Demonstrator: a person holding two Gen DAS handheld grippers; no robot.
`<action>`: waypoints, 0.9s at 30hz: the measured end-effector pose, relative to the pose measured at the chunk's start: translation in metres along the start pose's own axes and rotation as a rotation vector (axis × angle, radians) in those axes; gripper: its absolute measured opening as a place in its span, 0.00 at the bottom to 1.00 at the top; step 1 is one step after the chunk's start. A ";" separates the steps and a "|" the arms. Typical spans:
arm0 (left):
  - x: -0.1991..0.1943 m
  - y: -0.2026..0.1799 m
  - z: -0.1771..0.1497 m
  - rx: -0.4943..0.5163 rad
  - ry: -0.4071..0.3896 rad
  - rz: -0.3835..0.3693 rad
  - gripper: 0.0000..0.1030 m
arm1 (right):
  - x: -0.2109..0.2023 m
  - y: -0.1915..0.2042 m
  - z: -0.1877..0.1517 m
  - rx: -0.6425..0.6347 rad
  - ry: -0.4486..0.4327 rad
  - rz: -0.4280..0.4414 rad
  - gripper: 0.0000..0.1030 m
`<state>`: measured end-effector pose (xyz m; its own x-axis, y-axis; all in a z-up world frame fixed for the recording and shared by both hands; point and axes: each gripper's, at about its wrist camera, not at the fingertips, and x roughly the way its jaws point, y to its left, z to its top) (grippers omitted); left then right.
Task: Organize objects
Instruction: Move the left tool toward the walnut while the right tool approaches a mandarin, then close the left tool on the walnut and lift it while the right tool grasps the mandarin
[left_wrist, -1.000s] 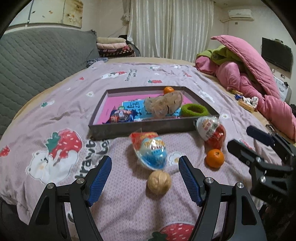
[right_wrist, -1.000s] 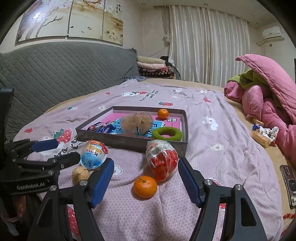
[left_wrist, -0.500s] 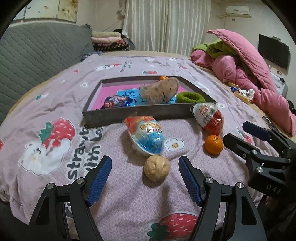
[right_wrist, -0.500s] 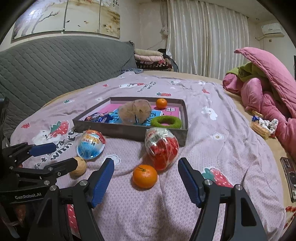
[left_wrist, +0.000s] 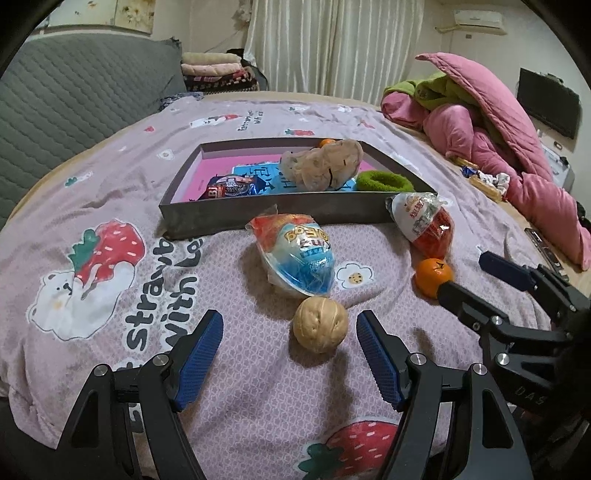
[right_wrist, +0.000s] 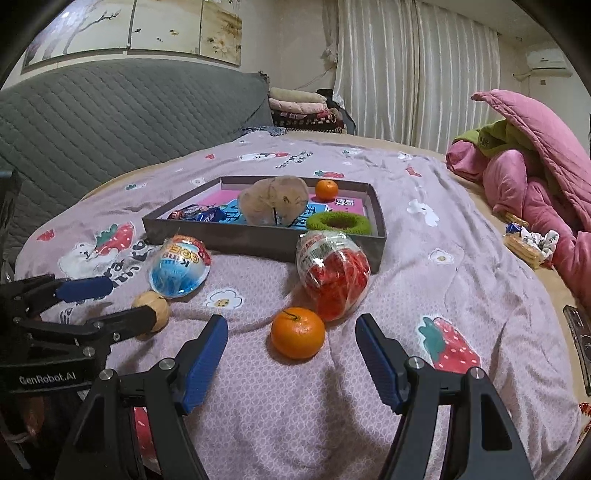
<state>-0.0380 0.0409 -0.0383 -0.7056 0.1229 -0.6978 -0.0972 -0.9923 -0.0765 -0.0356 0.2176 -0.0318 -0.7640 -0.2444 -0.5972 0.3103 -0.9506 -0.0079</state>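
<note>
Both grippers poised, fingers wide: left gripper (left_wrist: 290, 352) frames the round tan walnut (left_wrist: 320, 325), right gripper (right_wrist: 291, 350) the small orange mandarin (right_wrist: 298, 333), both on the bed; each should advance and centre before closing.

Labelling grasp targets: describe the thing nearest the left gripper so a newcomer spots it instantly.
Find the shallow dark grey tray on the strawberry-print pink bedspread. In front of its near wall lies a blue-and-white wrapped toy egg; just nearer sits the round tan walnut, ahead of the open left gripper. It is the only matte, beige, unwrapped ball there.
</note>
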 end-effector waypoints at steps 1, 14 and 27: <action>0.001 0.000 -0.001 -0.002 0.002 -0.002 0.74 | 0.001 -0.001 -0.001 0.003 0.007 0.002 0.69; 0.010 -0.003 -0.002 -0.003 0.010 0.005 0.74 | 0.019 -0.007 -0.007 0.043 0.056 0.031 0.69; 0.021 -0.008 -0.002 0.013 0.029 0.001 0.63 | 0.039 -0.006 -0.007 0.038 0.084 0.005 0.52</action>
<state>-0.0506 0.0517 -0.0533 -0.6854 0.1216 -0.7180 -0.1058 -0.9921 -0.0671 -0.0630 0.2147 -0.0610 -0.7118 -0.2335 -0.6625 0.2907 -0.9565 0.0247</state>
